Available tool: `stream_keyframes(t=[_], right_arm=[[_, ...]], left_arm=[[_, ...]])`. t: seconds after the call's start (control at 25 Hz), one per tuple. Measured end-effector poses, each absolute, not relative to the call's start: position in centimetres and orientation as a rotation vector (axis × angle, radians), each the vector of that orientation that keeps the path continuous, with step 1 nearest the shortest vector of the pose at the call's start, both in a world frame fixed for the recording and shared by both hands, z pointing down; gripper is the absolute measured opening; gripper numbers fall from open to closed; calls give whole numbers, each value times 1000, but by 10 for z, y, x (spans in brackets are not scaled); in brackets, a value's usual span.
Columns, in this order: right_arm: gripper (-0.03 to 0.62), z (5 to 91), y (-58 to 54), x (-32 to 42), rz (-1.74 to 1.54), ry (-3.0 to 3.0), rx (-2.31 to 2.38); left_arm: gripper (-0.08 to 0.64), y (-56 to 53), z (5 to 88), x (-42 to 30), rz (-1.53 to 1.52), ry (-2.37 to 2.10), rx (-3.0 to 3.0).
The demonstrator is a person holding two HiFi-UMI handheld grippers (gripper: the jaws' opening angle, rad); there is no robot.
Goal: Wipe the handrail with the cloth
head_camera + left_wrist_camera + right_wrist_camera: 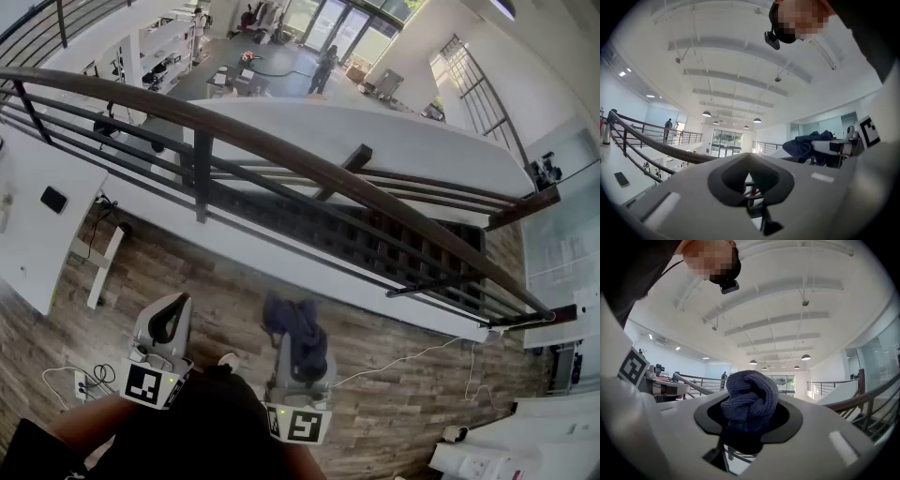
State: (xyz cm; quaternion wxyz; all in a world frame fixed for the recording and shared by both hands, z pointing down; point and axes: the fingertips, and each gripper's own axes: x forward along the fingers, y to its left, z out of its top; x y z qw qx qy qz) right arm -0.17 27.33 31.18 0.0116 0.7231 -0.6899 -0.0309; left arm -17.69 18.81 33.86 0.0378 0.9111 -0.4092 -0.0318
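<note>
The dark brown handrail (281, 150) curves across the head view from upper left to lower right, well ahead of both grippers. A bunched dark blue cloth (298, 328) sticks out of my right gripper (300, 361), which is shut on it low in the head view. The right gripper view shows the same cloth (750, 397) bulging from the jaws, with the handrail (862, 397) off to the right. My left gripper (172, 321) is beside it on the left, jaws together and holding nothing. In the left gripper view the handrail (670, 147) runs at left and the cloth (806, 145) is at right.
Dark horizontal bars and a post (202, 173) hang under the handrail, with a drop to a lower floor beyond. A white desk (37, 216) stands at left. A power strip with cables (80, 384) and a white cable (403, 361) lie on the wooden floor.
</note>
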Motion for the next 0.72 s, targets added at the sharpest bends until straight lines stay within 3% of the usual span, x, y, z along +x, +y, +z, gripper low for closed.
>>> stream_keyframes(t=[0.72], right_arm=[[176,317,303,30,-24,-2210,2272]], left_arm=[[0,208,337,-148,-81,-1308,2789]])
